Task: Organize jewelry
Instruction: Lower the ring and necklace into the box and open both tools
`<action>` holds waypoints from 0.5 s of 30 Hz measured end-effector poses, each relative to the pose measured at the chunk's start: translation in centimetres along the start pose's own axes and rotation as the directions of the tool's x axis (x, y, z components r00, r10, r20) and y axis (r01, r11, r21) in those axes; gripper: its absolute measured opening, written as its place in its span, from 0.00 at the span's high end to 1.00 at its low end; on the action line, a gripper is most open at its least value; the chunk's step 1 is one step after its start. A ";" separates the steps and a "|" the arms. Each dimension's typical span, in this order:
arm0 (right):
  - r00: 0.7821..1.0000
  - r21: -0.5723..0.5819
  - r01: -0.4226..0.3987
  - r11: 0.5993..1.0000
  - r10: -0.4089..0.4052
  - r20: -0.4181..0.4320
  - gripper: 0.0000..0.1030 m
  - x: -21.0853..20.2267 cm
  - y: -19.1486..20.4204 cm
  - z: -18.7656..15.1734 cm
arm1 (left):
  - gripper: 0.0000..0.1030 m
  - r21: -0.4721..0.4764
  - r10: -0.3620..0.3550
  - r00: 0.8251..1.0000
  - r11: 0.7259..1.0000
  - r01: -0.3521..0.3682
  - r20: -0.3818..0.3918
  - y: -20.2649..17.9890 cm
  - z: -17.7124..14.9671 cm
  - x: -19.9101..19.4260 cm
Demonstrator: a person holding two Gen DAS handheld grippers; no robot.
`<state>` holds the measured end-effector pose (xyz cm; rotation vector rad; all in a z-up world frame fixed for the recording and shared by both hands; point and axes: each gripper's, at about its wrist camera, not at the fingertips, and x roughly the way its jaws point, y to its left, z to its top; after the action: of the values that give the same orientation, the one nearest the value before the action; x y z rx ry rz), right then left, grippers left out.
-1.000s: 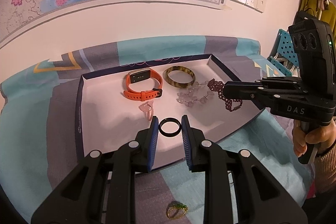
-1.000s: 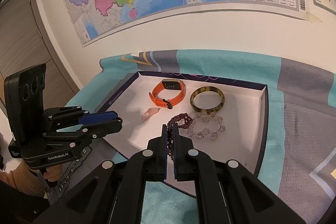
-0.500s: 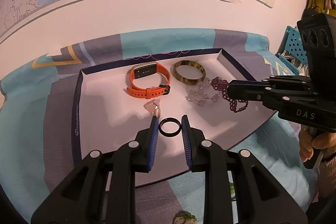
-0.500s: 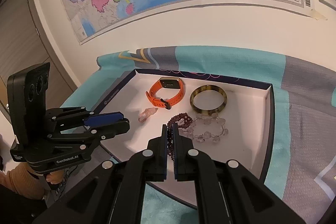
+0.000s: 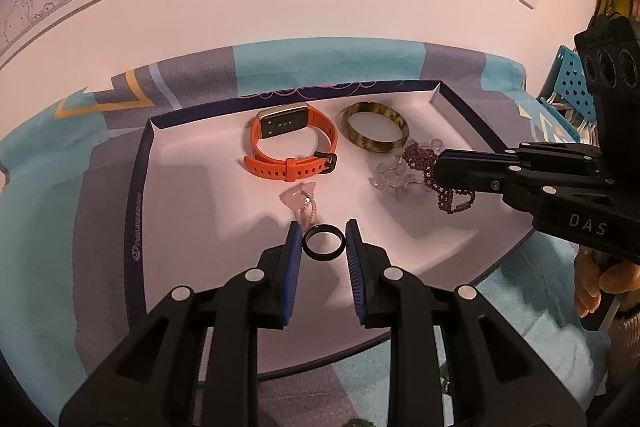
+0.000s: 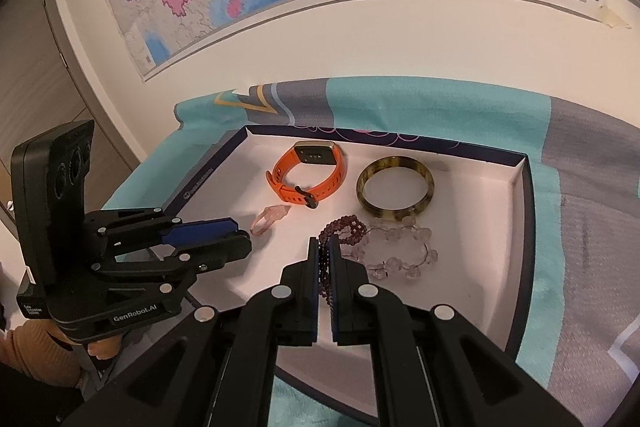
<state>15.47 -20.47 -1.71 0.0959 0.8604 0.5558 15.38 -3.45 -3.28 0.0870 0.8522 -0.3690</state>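
One black ring (image 5: 323, 243) pinched between left tool's (image 5: 323, 242) narrow-set blue pads (image 5: 294, 255).

tray (image 5: 140, 195): on worktop (image 5: 48, 187)
watch (image 5: 292, 143): in tray, left of bangle (image 5: 376, 131)
bead bracelets (image 6: 400, 247): before bangle

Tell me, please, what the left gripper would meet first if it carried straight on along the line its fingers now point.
Probably the pink pendant, lying just beyond the black ring that the left gripper holds. The orange watch lies further along. Since the gripper tilts downward, the tray floor could come first; depth is unclear.
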 end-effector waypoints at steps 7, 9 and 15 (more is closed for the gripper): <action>1.000 0.002 0.015 1.000 -0.015 -0.011 0.97 0.7 -0.1 0.1 | 0.78 -0.005 0.005 1.000 1.000 -0.005 -0.027 0.1 0.2 1.0; 0.999 0.003 0.030 1.000 -0.030 -0.012 0.97 0.9 -0.1 0.2 | 0.78 -0.013 0.000 0.999 1.000 0.000 -0.032 0.2 0.2 1.2; 0.998 0.000 0.055 0.998 -0.055 -0.010 0.94 1.2 -0.1 0.2 | 0.75 -0.029 -0.016 0.999 0.999 0.015 -0.040 0.6 0.1 1.6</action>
<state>16.29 -19.89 -2.44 0.0695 0.8708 0.5051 16.62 -3.40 -4.41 0.0612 0.8981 -0.3700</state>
